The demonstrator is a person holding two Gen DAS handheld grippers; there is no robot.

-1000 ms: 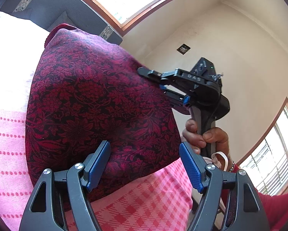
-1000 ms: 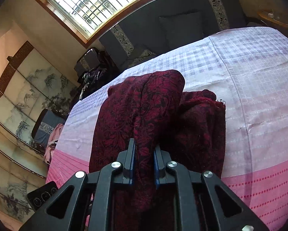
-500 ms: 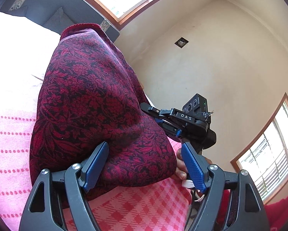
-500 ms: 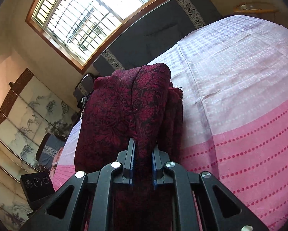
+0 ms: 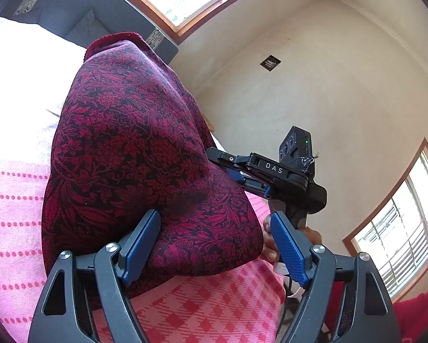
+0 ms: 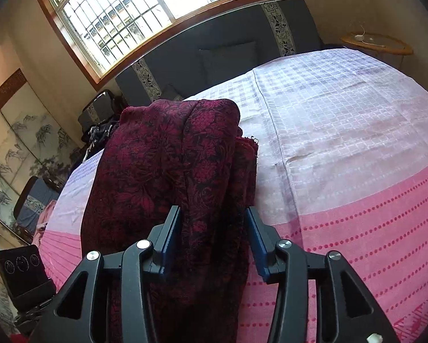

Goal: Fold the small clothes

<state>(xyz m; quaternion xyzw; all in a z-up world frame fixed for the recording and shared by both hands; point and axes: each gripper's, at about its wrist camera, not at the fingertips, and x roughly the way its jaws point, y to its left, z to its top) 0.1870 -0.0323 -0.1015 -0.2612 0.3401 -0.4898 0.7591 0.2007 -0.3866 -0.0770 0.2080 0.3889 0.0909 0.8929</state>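
A dark red floral garment lies folded on the pink bedspread. My left gripper is open and low at the garment's near corner. Its left pad rests against the cloth and its right pad stands clear. In the right wrist view the garment runs away from me in a thick fold. My right gripper straddles the near end of that fold, its jaws opening, cloth still between the pads. The right gripper also shows in the left wrist view, at the garment's far side, held by a hand.
The bedspread is lilac checks further away and pink with dotted lines nearer. A dark grey headboard and a window stand behind it. A round side table is at the far right. A folding screen and a dark device sit left.
My right gripper has come down and gone from shut on the cloth fold to parted jaws. The garment's raised edge has sunk toward the bed. The left gripper has stayed in place.
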